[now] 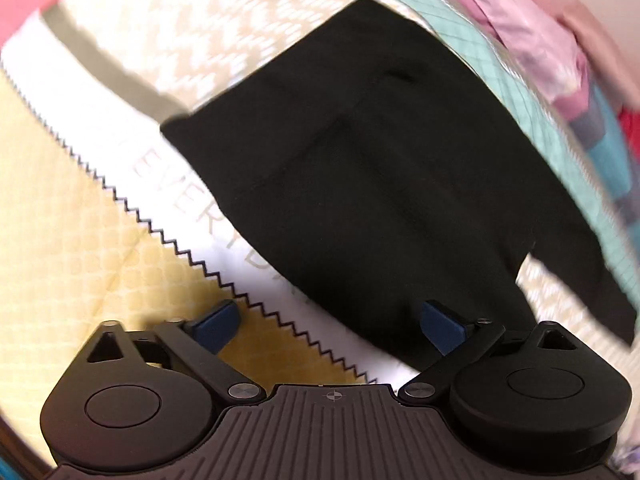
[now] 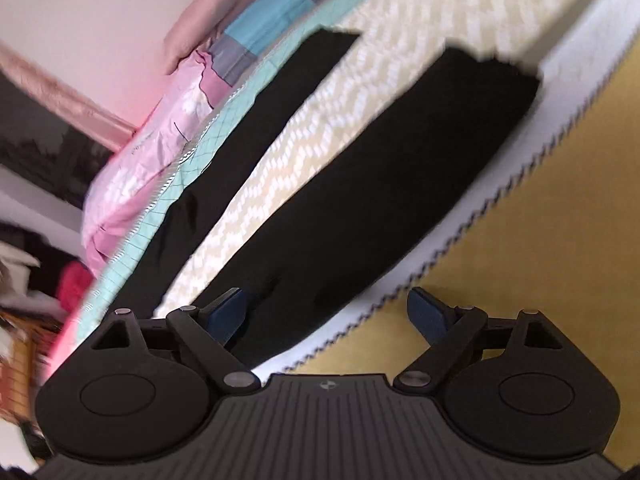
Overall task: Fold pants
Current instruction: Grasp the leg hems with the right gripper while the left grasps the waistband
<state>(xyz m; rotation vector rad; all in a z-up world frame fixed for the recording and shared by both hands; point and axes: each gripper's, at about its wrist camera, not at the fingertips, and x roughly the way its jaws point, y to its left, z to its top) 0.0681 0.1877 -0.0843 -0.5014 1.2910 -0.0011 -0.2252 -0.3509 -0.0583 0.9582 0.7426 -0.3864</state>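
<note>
Black pants [image 1: 372,176] lie flat on a bed cover with a cream zigzag pattern. The left wrist view shows their wide upper part, with one leg trailing off to the lower right. The right wrist view shows both legs [image 2: 360,208] spread apart in a V, running away from the camera. My left gripper [image 1: 330,326] is open and empty, just short of the near edge of the pants. My right gripper [image 2: 328,316] is open and empty, over the near end of the right leg.
A yellow patterned sheet [image 1: 80,248] with a black sawtooth border and a white band lies beside the pants. Teal checked fabric [image 2: 160,208], pink bedding [image 2: 160,120] and piled clothes lie along the far side. A pink wall [image 2: 100,12] stands beyond.
</note>
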